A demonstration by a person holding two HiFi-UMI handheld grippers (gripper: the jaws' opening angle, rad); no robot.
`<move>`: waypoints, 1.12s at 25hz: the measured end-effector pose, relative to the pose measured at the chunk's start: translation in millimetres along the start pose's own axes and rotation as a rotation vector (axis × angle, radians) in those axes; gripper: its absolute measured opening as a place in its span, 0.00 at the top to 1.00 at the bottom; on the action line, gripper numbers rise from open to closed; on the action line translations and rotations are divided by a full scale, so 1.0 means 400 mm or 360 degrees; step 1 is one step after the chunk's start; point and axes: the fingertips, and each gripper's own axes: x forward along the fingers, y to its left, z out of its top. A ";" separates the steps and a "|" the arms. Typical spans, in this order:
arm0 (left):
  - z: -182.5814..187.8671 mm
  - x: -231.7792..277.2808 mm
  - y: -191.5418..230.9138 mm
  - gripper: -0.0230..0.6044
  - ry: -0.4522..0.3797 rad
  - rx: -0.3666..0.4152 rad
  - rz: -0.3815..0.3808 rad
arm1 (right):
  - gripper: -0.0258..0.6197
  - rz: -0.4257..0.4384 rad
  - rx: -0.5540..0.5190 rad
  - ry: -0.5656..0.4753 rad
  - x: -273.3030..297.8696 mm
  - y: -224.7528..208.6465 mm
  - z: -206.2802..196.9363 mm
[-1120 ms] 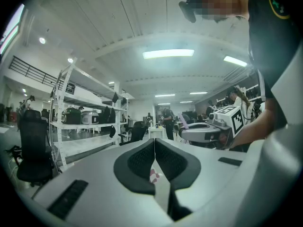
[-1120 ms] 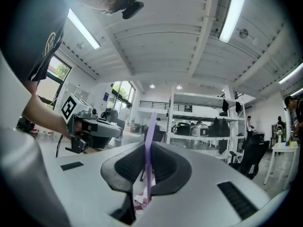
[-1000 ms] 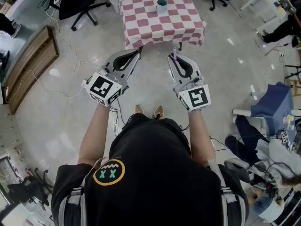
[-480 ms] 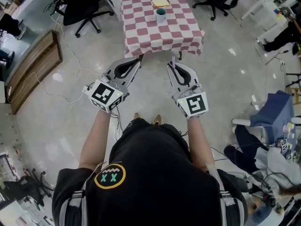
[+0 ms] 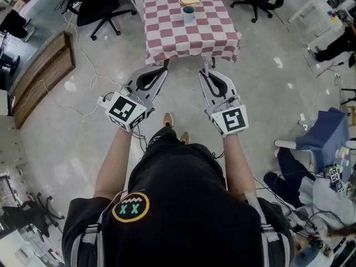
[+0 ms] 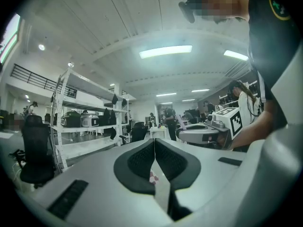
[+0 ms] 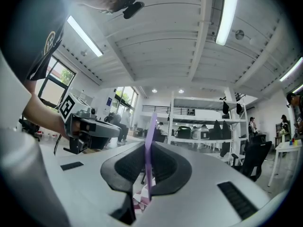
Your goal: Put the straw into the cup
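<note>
While the cup (image 5: 188, 14) stands on the checked table (image 5: 167, 40), well apart: right tongs (image 5: 205, 73) clamped on purple straw (image 7: 148, 150); left tongs (image 5: 165, 70) together, empty. Straw held; insertion not yet done.

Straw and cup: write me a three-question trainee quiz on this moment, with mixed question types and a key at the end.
1. Which gripper holds the purple straw?
2. True or false: the cup stands on the checkered table.
3. The left gripper has its jaws: A) shut and empty, B) wide open, C) shut on a cup.
Key: 1. the right gripper; 2. true; 3. A.
</note>
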 end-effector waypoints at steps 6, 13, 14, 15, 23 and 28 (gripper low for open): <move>-0.006 0.024 -0.011 0.93 -0.0007 0.0007 -0.0015 | 0.88 -0.0012 -0.0006 -0.0001 -0.010 -0.018 -0.013; -0.018 0.058 0.001 0.93 -0.0015 0.0007 -0.0032 | 0.88 -0.0022 -0.0020 0.0007 0.002 -0.046 -0.030; -0.018 0.064 0.006 0.93 -0.0017 0.0008 -0.0035 | 0.88 -0.0022 -0.0023 0.0007 0.006 -0.051 -0.032; -0.020 0.069 0.012 0.93 -0.0019 0.0009 -0.0037 | 0.88 -0.0022 -0.0026 0.0007 0.012 -0.055 -0.034; -0.029 0.115 0.059 0.93 -0.0019 0.0008 -0.0054 | 0.88 -0.0025 -0.0031 0.0013 0.059 -0.093 -0.050; -0.044 0.152 0.114 0.93 -0.0015 -0.0001 -0.0061 | 0.88 -0.0025 -0.0030 0.0020 0.113 -0.126 -0.066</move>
